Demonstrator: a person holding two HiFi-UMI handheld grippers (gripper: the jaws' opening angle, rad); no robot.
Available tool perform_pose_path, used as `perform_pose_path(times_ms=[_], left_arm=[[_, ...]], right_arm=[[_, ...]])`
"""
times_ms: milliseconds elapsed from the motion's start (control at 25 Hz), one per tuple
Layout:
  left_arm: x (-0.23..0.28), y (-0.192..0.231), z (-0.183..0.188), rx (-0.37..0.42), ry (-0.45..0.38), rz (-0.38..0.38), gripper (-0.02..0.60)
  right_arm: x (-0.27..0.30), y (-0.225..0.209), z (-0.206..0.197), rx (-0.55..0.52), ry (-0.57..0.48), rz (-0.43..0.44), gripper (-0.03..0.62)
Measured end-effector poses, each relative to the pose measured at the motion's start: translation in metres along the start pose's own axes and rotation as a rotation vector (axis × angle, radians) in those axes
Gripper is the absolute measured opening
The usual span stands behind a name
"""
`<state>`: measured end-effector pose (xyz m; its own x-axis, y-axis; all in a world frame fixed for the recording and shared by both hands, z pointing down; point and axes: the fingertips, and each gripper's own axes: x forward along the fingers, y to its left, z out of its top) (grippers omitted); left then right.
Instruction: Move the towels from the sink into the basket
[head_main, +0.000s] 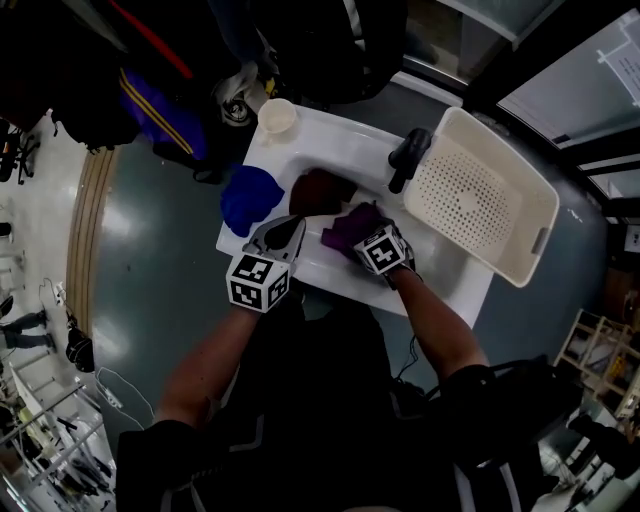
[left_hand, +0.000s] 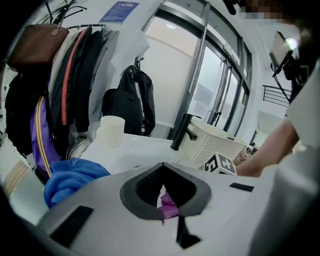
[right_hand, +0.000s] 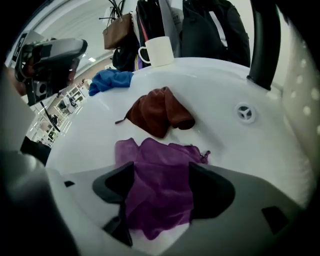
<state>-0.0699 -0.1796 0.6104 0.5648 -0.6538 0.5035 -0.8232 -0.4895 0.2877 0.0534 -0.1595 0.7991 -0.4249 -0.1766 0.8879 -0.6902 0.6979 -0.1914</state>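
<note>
Lying crumpled, wrinkly purple towel (right_hand: 159, 185)

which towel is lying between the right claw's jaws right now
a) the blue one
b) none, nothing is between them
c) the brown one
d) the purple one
d: in the right gripper view the purple towel lies between the wide-open jaws of the right claw, while the brown towel lies further back in the sink and the blue towel sits at its far edge.
</note>
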Motion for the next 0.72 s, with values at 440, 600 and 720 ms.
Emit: perform_pose_path(times_ms=[440,600,720], left_arm=[[-0.007,0.004,0.002,0.008,-0.014,-0.027,0.006],[-0.011,0.005,0.003,0.034,-0.019,-0.044,0.006],[-0.016,0.007,0.008,0.031,-0.023,-0.046,0.006]], right_arm=[[0.024,-0.004,-0.01,0.084,0.038,0.047,0.292],[0.022,0.015,-0.005,-0.004,0.067,0.069,0.174],[0.02,0.019,-0.003,-0.071,0.096,0.047,0.137]])
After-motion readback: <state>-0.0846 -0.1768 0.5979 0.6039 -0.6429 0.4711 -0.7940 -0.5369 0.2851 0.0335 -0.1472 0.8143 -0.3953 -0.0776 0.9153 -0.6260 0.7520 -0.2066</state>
